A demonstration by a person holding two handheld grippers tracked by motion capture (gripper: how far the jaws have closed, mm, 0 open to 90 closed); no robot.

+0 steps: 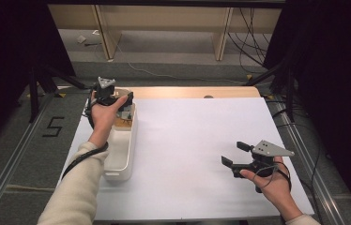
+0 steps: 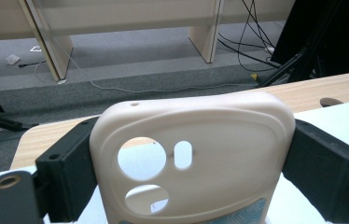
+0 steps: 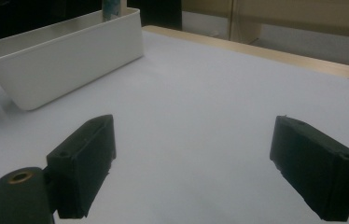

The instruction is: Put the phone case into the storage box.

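On the white table (image 1: pixel 187 154), the left gripper (image 2: pixel 186 158) clamps a beige phone case (image 2: pixel 196 158) above the white bin's (image 1: pixel 122 150) far end. The right gripper (image 1: pixel 233 154) waits unclenched, near right. Next, probably carry the case clear.

Beige phone case (image 2: pixel 219 140) clamped upright between black tongs (image 2: pixel 186 172), wooden table edge behind.

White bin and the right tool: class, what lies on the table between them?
Nothing: in the high view only bare white table separates the white bin from the open right tool. The right gripper view agrees.
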